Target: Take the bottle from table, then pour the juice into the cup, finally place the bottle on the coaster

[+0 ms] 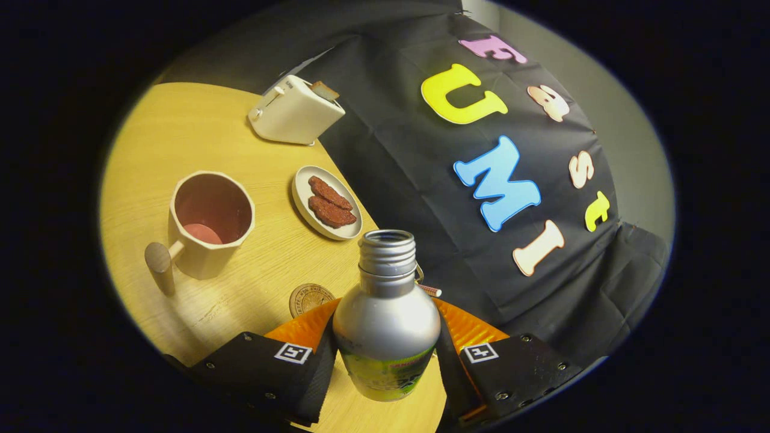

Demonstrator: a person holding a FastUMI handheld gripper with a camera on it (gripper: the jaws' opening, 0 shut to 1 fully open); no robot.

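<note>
- Wooden bench (198, 132) against a black cloth wall.
- Gripper (385, 355) fingers clamped on an uncapped bottle (386, 319), held tilted above the bench.
- Cup (207, 222) sits well beyond the fingers, to their left; coaster (310, 299) just ahead.
- Likely step: bottle taken, pouring not begun. Next: carry its mouth over the cup, then tip.
- Plate (301, 195) and toaster (295, 111) lie further off.

A light wood-grain bench (180, 132) carries the things. A cream mug (207, 225) with a wooden handle stands on it, holding a little pink juice at its bottom. Just beside the mug lies a small cream plate (301, 201) with two reddish-brown pieces of food (329, 203). Farther back a cream toaster (295, 111) sits near the bench's edge. A round coaster (308, 297) lies flat just ahead of the tool's fingers (301, 329).
</note>
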